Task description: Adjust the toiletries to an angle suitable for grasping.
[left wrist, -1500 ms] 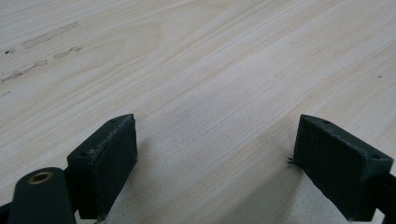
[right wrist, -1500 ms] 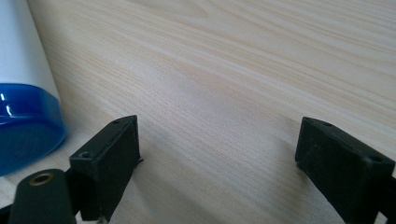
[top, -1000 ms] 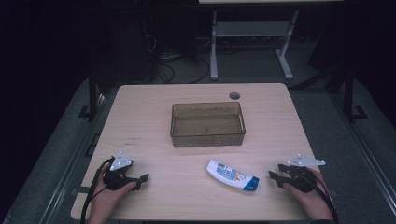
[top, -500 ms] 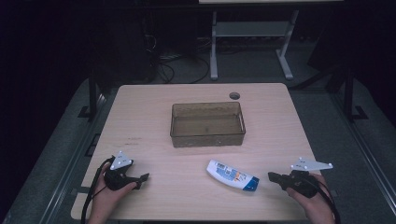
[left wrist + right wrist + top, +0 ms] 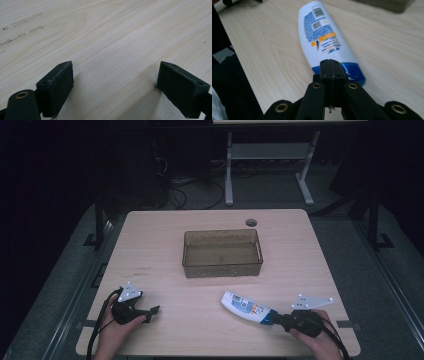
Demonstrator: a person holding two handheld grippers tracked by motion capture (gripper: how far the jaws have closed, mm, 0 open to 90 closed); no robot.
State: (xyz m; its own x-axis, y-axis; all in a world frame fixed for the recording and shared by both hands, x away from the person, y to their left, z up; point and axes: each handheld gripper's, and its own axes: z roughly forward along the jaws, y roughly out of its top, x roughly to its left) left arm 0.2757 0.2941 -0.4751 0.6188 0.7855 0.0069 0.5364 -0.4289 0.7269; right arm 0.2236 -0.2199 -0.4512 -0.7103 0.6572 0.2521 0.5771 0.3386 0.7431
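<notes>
Your right gripper (image 5: 331, 65) has its jaws pressed together, nothing between them, tips at the blue cap of the white plastic bottle (image 5: 246, 306). That bottle lies flat on the pale wooden surface (image 5: 165, 235), near right, in front of the clear brown rectangular tub (image 5: 222, 253). Closed jaws can only nudge: the rounded bottle may roll or skid away. Your left gripper (image 5: 112, 90) rests near left, jaws spread and empty, too far away to steady it.

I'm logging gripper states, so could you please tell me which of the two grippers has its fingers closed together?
The right gripper, its fingers pressed together at the bottle's blue cap; the left gripper's stand wide apart.
</notes>
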